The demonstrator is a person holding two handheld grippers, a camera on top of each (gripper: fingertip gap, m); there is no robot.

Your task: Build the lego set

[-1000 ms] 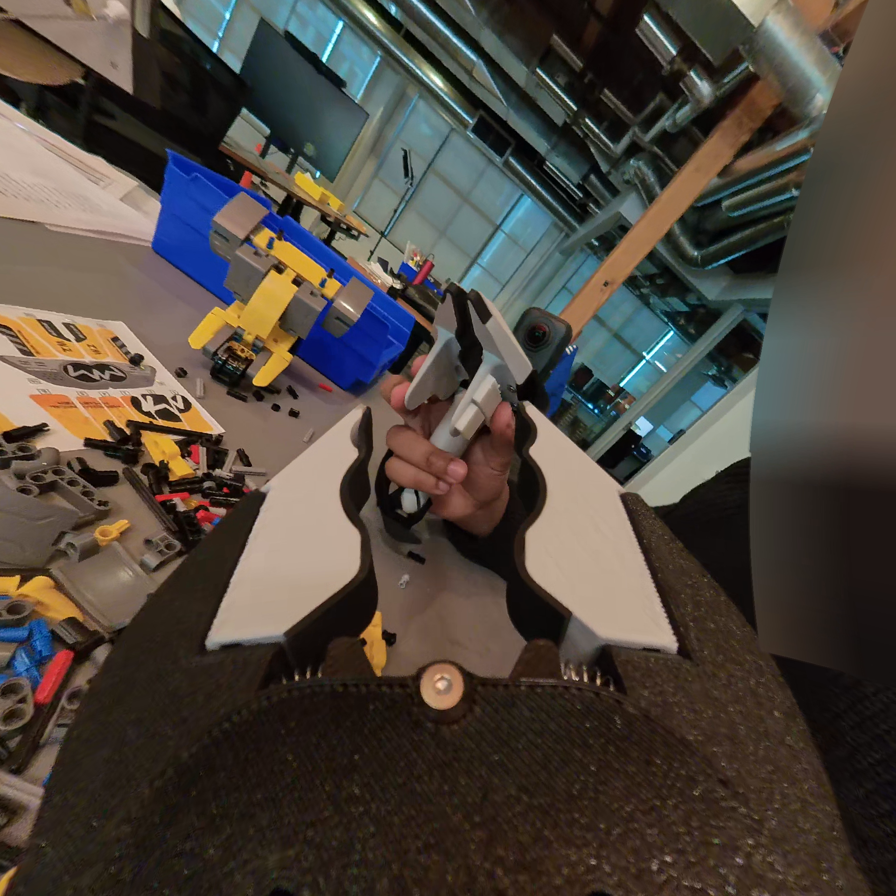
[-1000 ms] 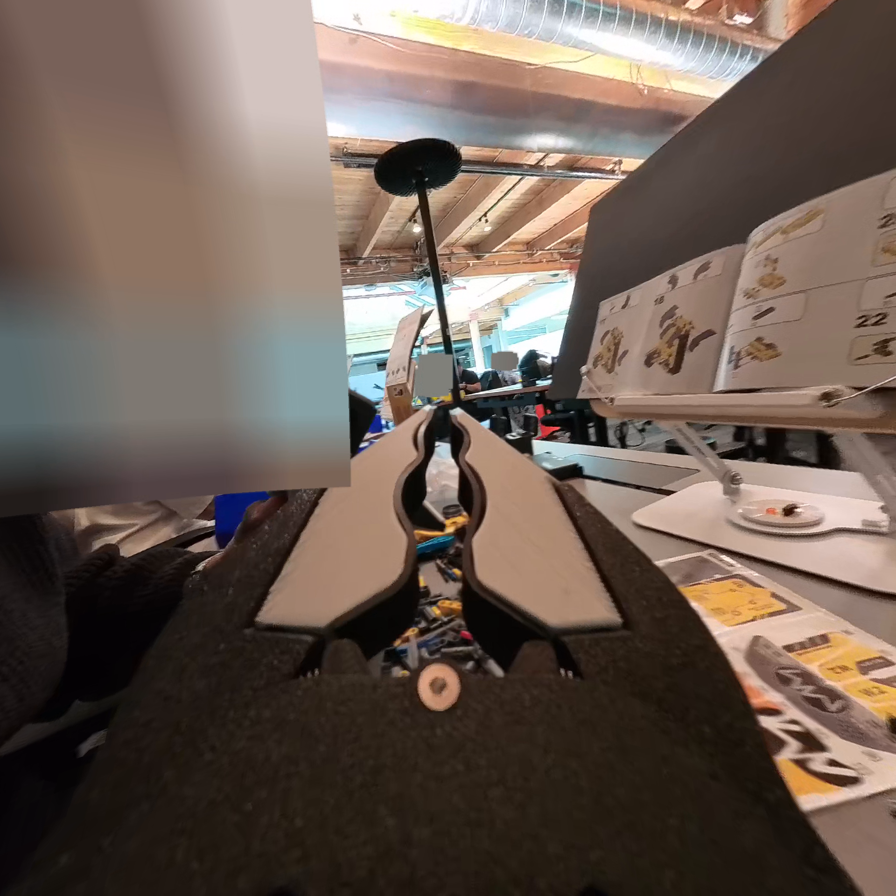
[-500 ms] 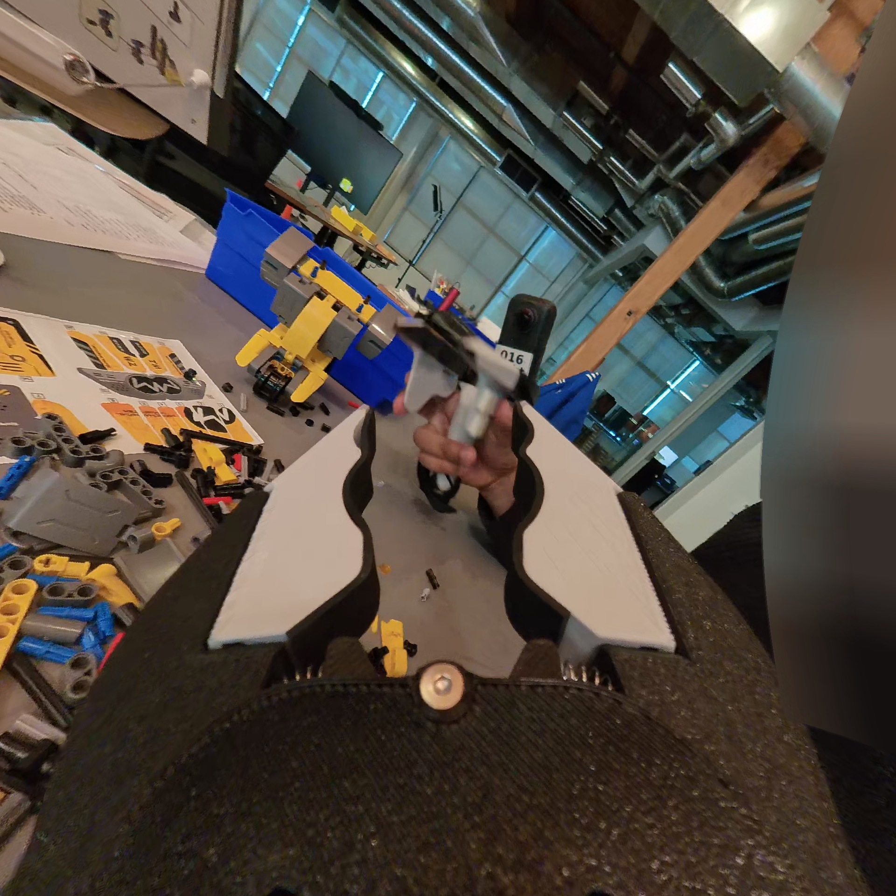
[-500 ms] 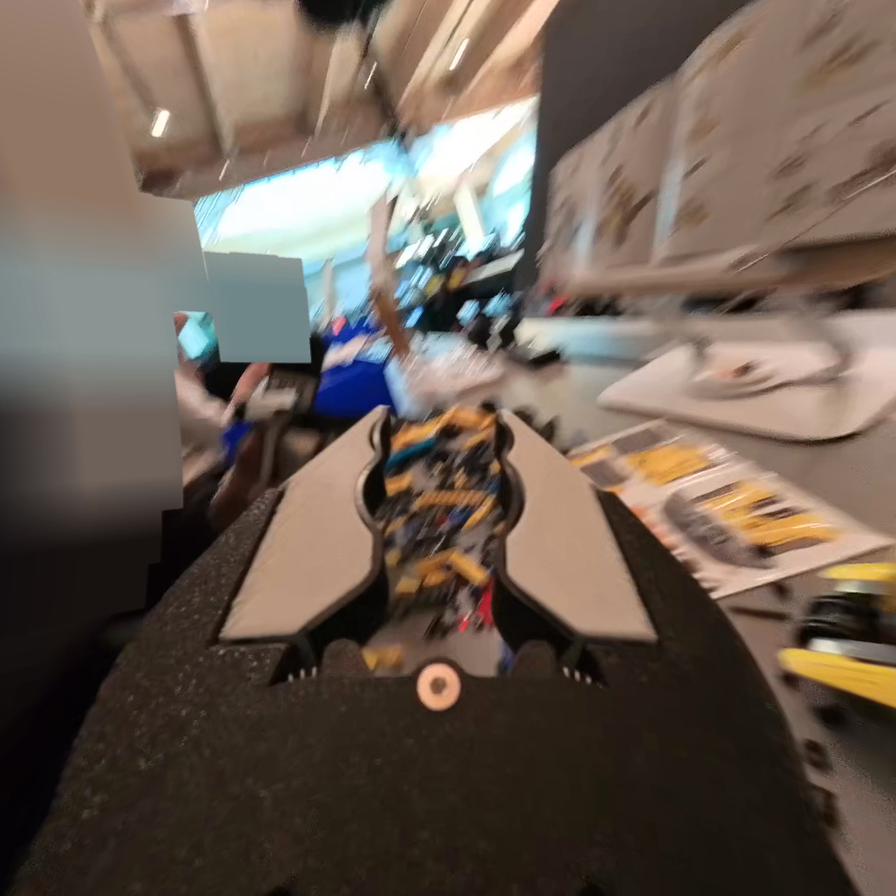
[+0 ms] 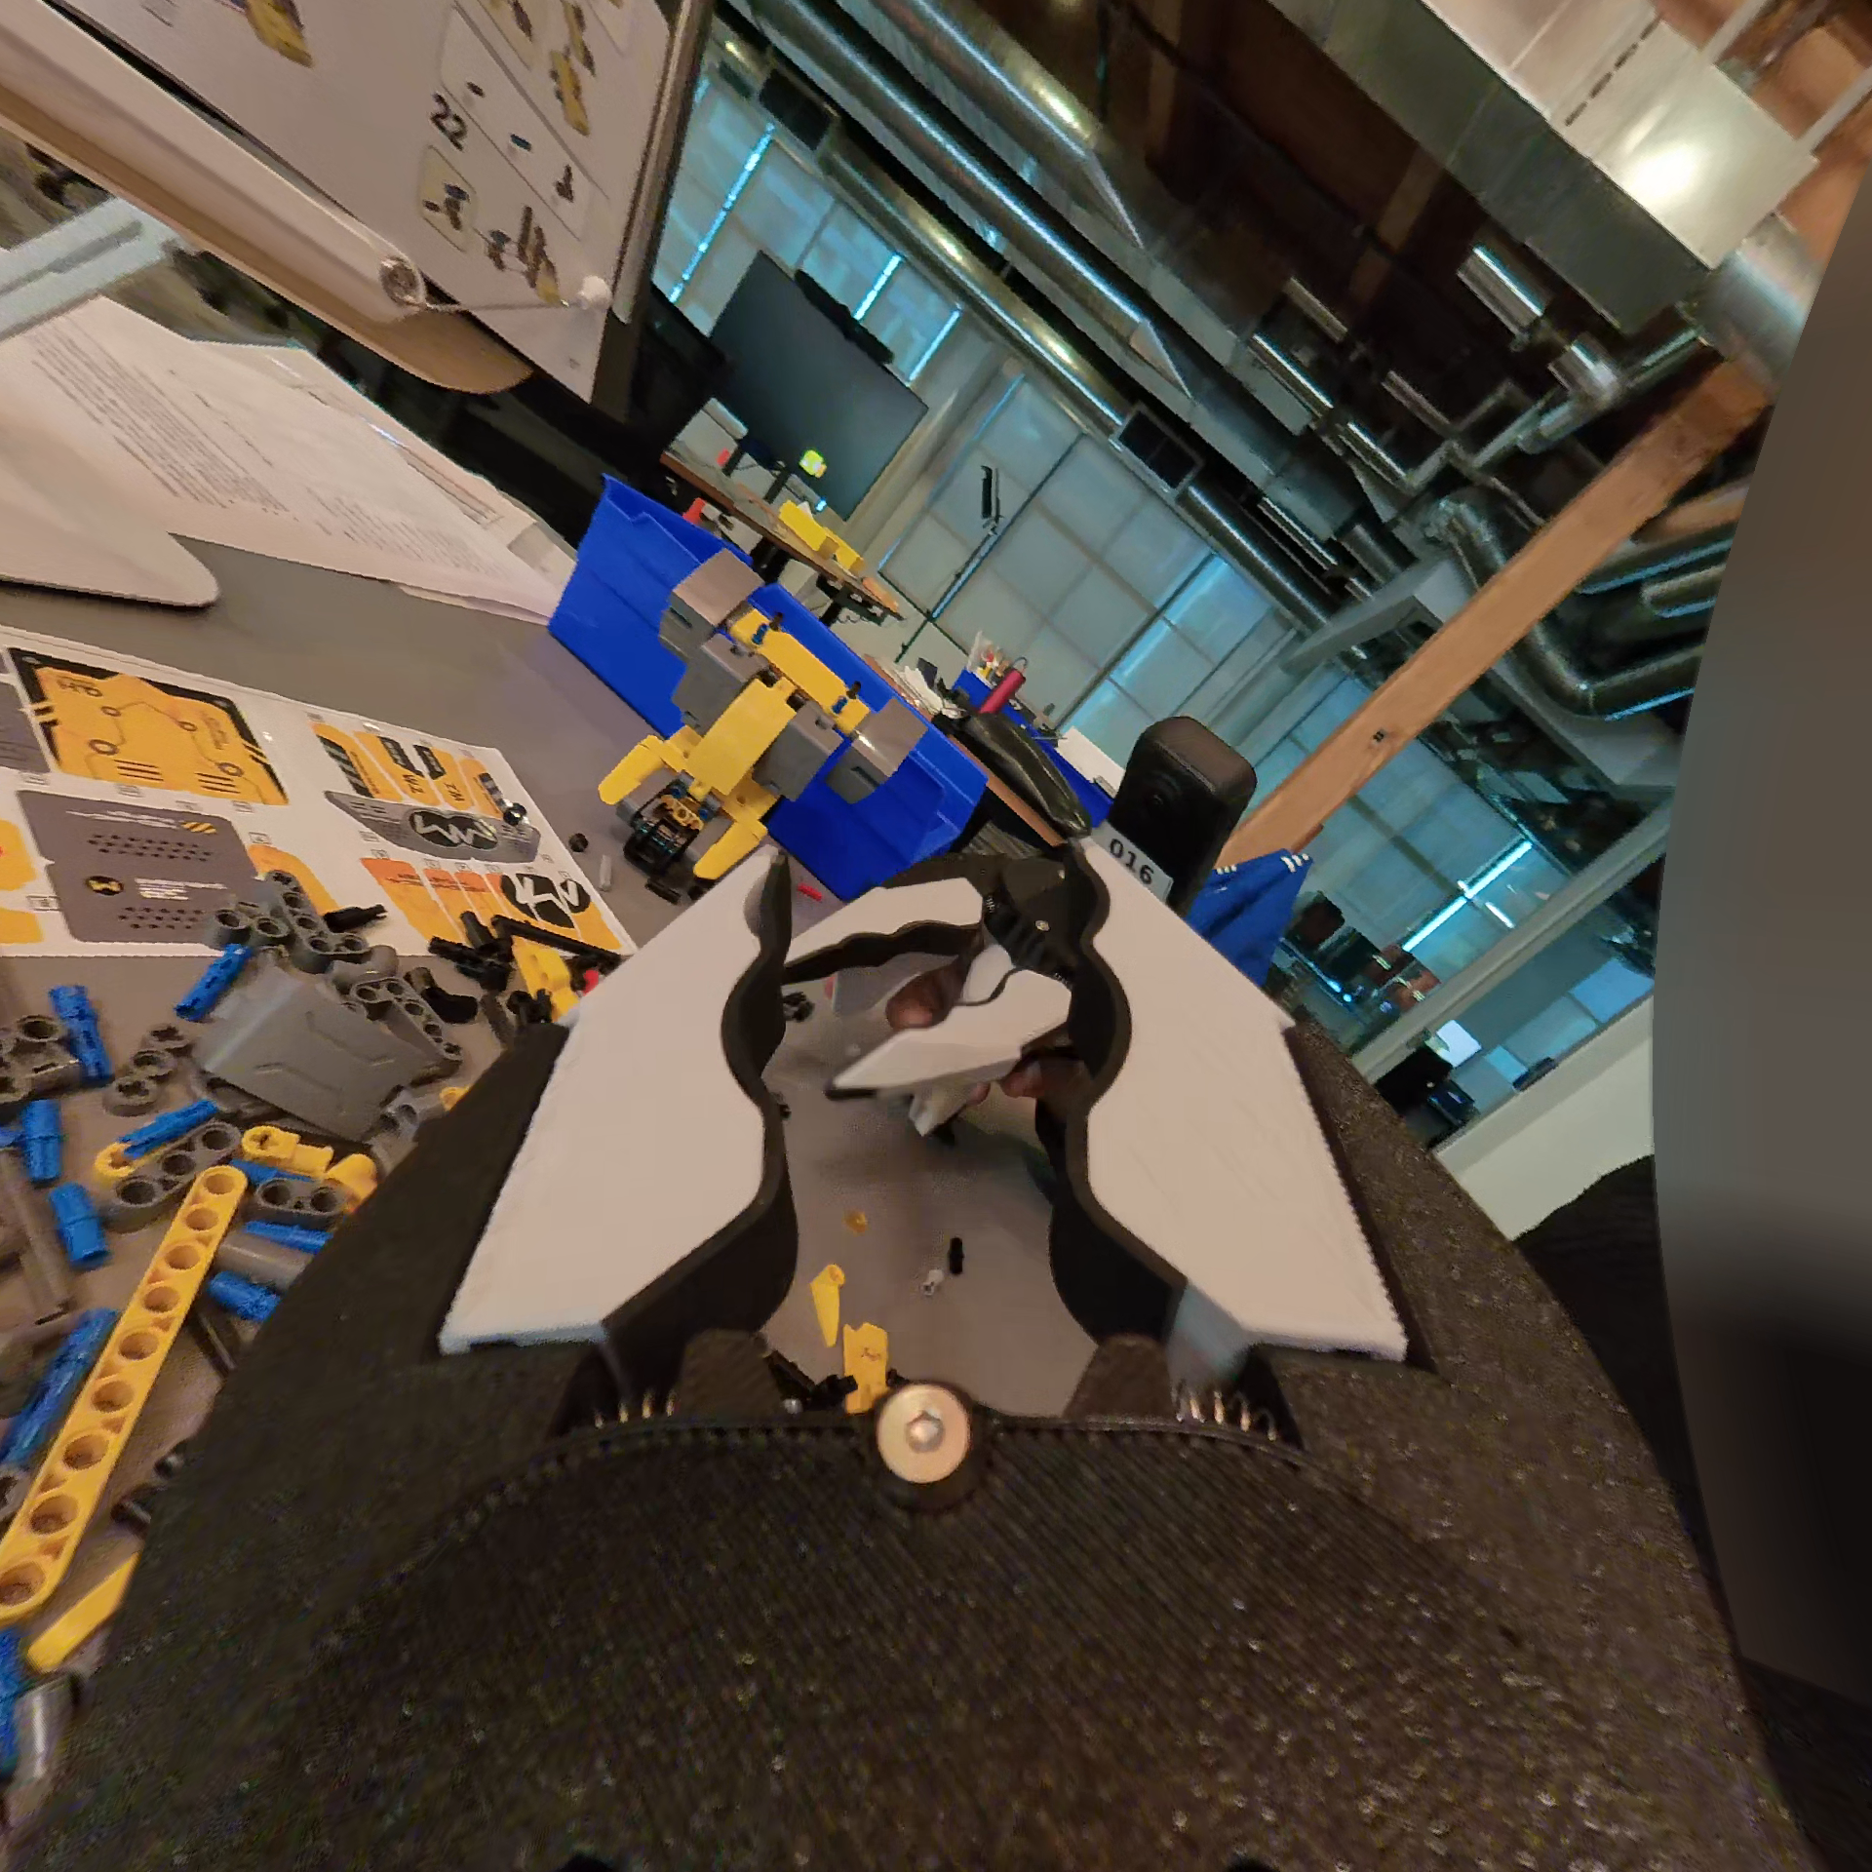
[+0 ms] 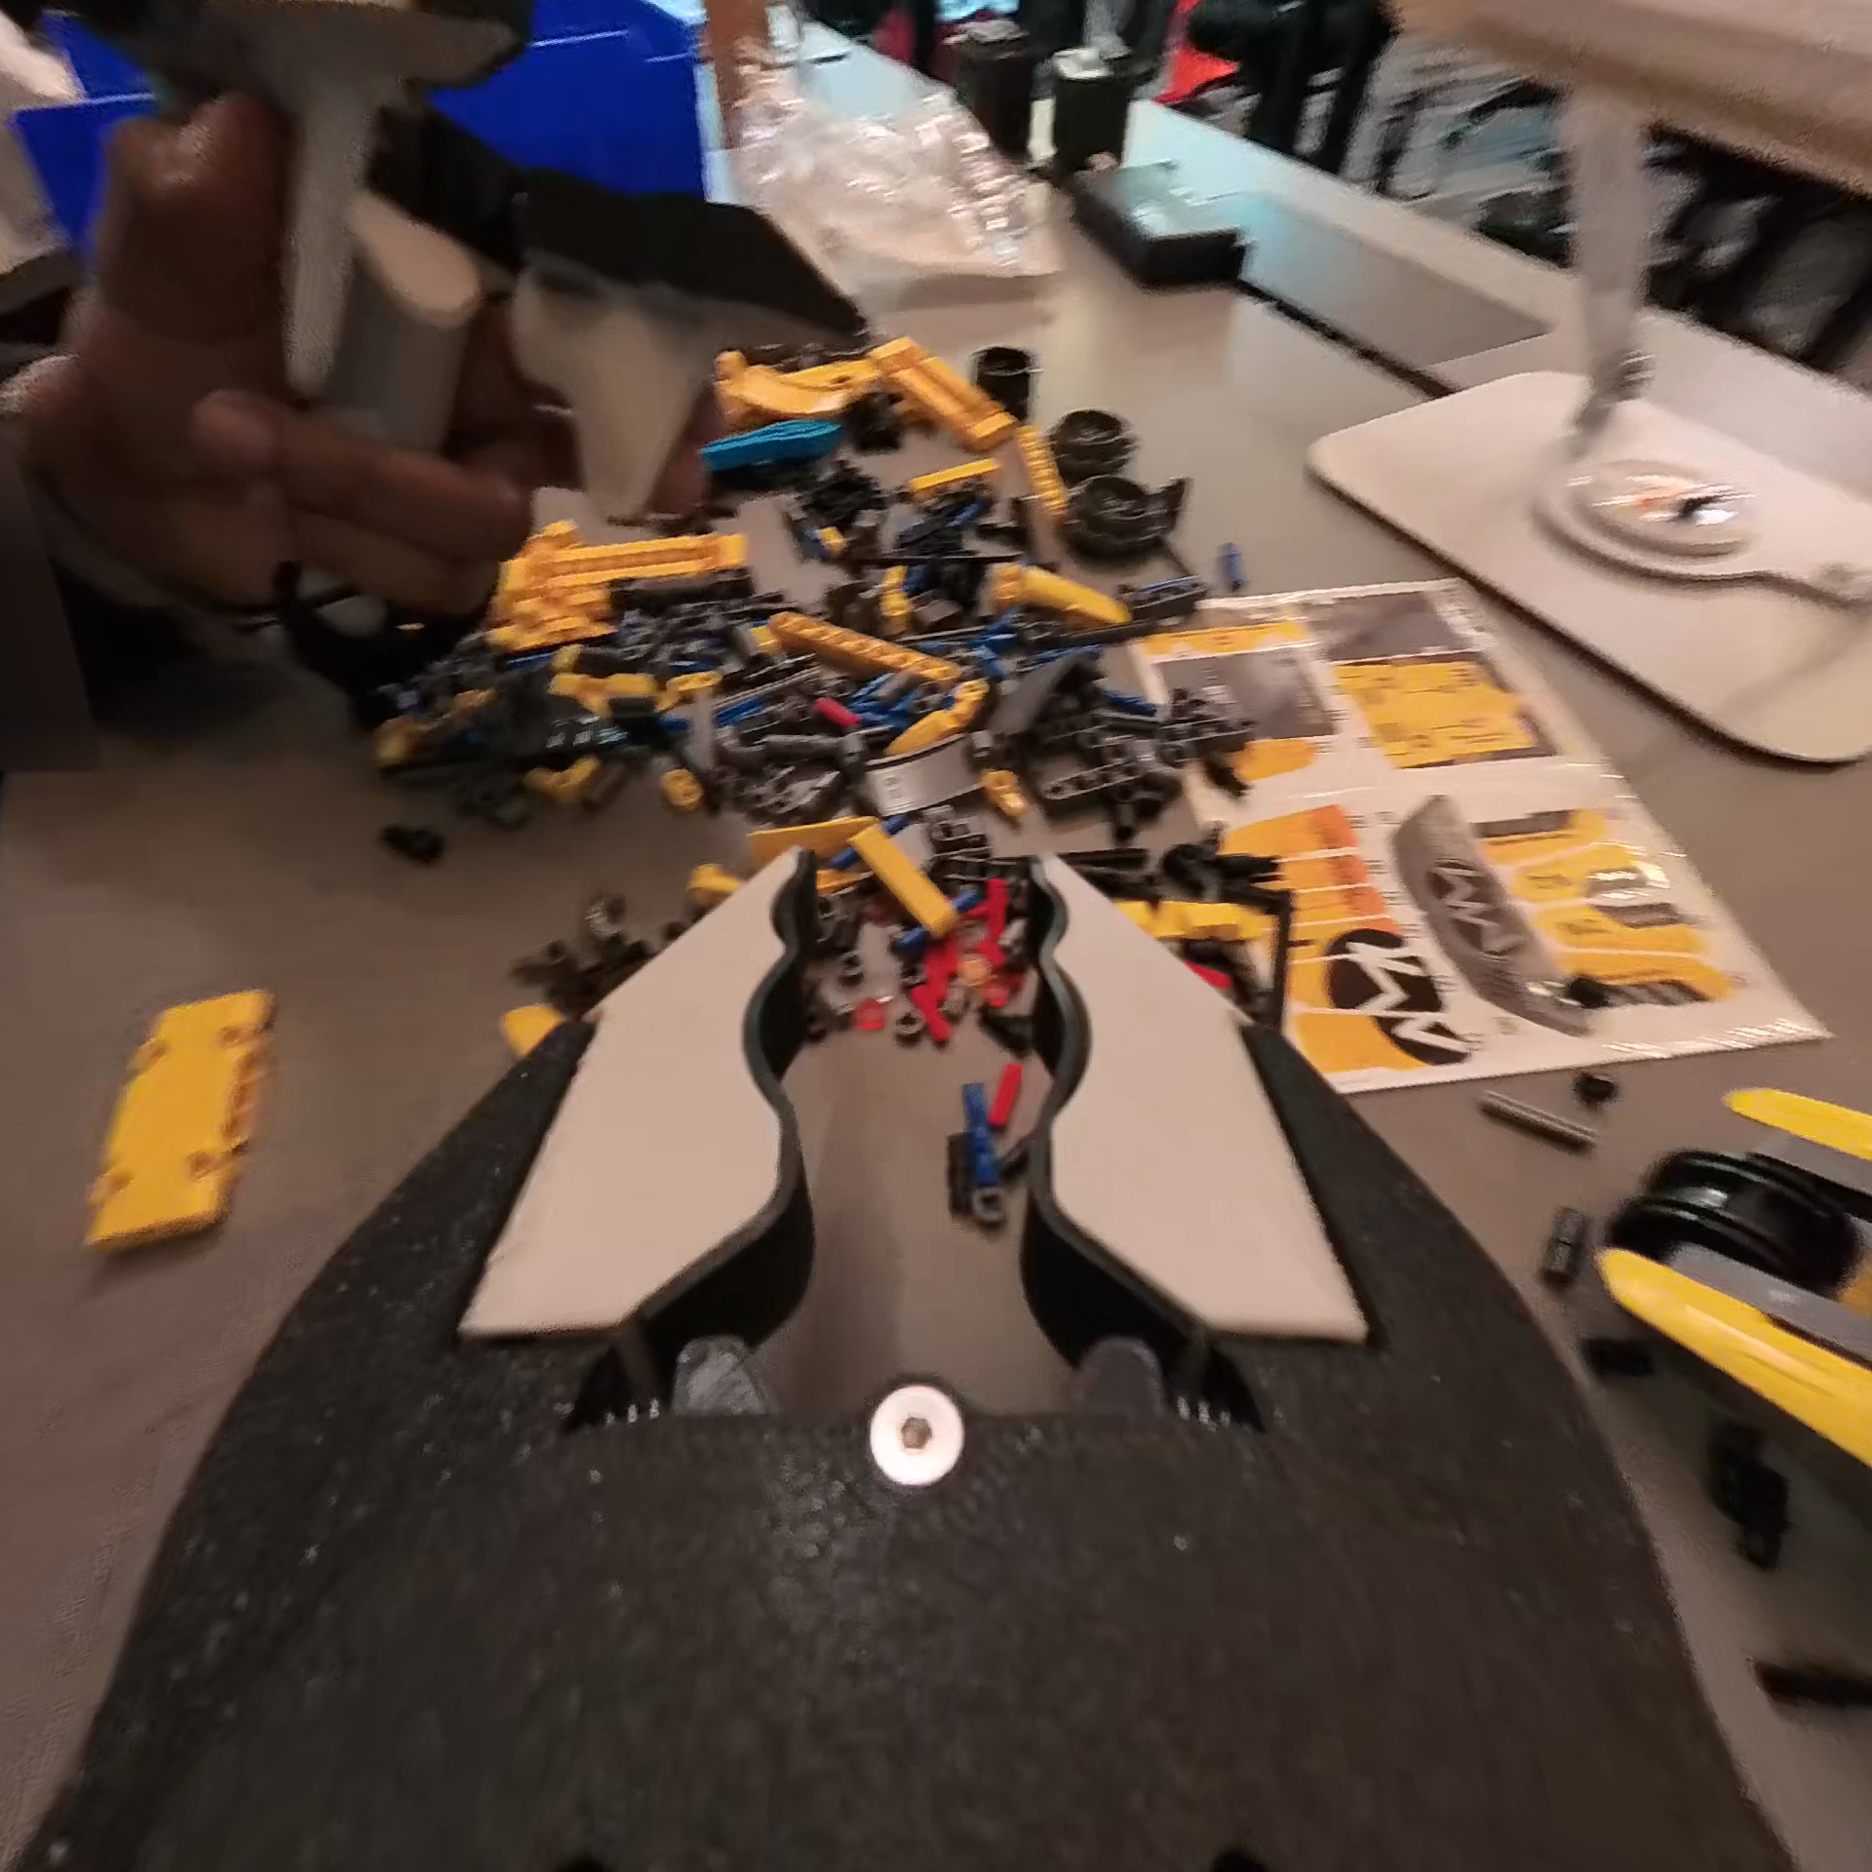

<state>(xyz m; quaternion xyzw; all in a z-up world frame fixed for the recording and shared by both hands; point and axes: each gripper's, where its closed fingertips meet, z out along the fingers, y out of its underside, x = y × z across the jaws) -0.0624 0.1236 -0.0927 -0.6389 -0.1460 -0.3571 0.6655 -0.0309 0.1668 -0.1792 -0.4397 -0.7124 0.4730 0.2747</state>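
My left gripper (image 5: 927, 881) is open and empty, raised above the grey table. Beyond its tips, a hand holds my right gripper (image 5: 952, 1023) low over the table. A partly built yellow and grey model (image 5: 750, 729) stands farther back. In the right wrist view, my right gripper (image 6: 922, 871) is open and empty, pointing down at a pile of loose yellow, black, blue and red pieces (image 6: 810, 658). Small red and blue pins (image 6: 988, 1094) lie between its fingers. The left gripper (image 6: 608, 334), in a hand, shows at the upper left.
A blue bin (image 5: 881, 810) stands behind the model. A sticker sheet (image 6: 1418, 861) lies right of the pile. A white stand base (image 6: 1621, 608) carries the instruction booklet (image 5: 486, 122). A yellow panel (image 6: 182, 1114) lies alone at the left. A small black camera (image 5: 1180, 800) stands at the back. About 11 centimetres separates my left fingertips from my right.
My right gripper was shut on a black axle with a gear and pointed upward. It has opened, swung down toward the pile, and the axle is gone from it. The left gripper shifted slightly.
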